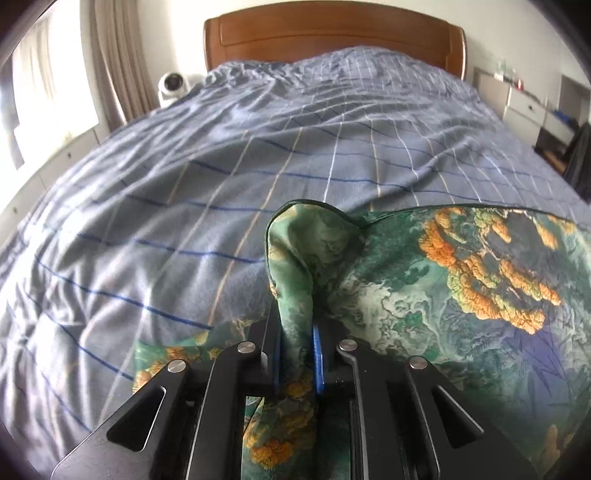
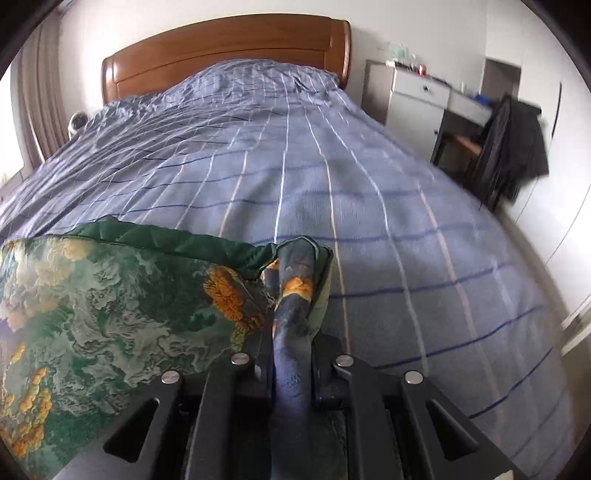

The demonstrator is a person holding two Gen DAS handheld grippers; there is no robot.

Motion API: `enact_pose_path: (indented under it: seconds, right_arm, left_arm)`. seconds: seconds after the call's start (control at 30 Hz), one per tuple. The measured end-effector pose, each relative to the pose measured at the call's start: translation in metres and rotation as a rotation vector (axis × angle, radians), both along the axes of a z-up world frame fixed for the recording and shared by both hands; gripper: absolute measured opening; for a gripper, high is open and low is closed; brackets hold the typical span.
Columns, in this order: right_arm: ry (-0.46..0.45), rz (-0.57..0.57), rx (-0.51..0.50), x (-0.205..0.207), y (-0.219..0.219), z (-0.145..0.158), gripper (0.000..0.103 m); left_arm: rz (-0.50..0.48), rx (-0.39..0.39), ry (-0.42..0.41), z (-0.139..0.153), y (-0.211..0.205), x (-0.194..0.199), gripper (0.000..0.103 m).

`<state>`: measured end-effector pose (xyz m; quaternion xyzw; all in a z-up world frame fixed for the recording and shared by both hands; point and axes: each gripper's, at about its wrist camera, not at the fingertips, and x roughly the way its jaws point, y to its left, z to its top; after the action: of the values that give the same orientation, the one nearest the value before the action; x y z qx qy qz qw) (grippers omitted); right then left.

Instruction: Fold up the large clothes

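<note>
From the left wrist, the left tongs [image 1: 297, 343] are pinched tight on a bunch of the green cloth [image 1: 443, 288]. This is the big piece of clothing to fold. It has orange and white patterns on it. The cloth pokes up in a hump just past the tips, and the rest spreads out to the right, over the bed [image 1: 221, 166]. A bit more of it shows under the tongs, down low. The bed has a blue blanket with thin lines and lots of wrinkles. A brown headboard [image 1: 332, 33] stands at the far end.

From the right wrist, the right tongs [image 2: 291, 347] are also squeezed shut on the cloth [image 2: 110, 302]. Here the pinched bit looks darker and is rolled up like a rope. The rest of the cloth spreads out to the left, with a dark green edge on the far side. So each pair of tongs holds one end of the same side.

I think the step now is to carry this held side over and lay it down to make a fold. To do it well, keep both tongs shut tight so the slippery cloth does not slide out. Move both hands together, side by side. Pull the cloth a little so it stays flat between them. Line up the edges before letting go. The bumpy blanket could drag on the cloth, so lift it a bit first.
</note>
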<state>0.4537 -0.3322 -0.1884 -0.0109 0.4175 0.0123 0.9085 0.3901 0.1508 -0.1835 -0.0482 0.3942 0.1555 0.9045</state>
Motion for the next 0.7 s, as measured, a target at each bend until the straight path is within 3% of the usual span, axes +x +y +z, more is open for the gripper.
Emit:
enact_pose_path:
  seconds: [0.2, 0.6, 0.7]
  right_arm:
    - [0.030, 0.001, 0.052, 0.009, -0.005, -0.015, 0.014]
    - [0.045, 0.000, 0.051, 0.014, -0.001, -0.022, 0.017]
    - [0.044, -0.001, 0.055, 0.014, -0.001, -0.022, 0.017]
  left_arm:
    - [-0.004, -0.014, -0.006, -0.005, -0.007, 0.000, 0.013]
    - [-0.007, -0.036, -0.028, -0.006, -0.002, 0.000, 0.015]
    - [0.004, -0.037, -0.048, -0.005, -0.001, -0.004, 0.022]
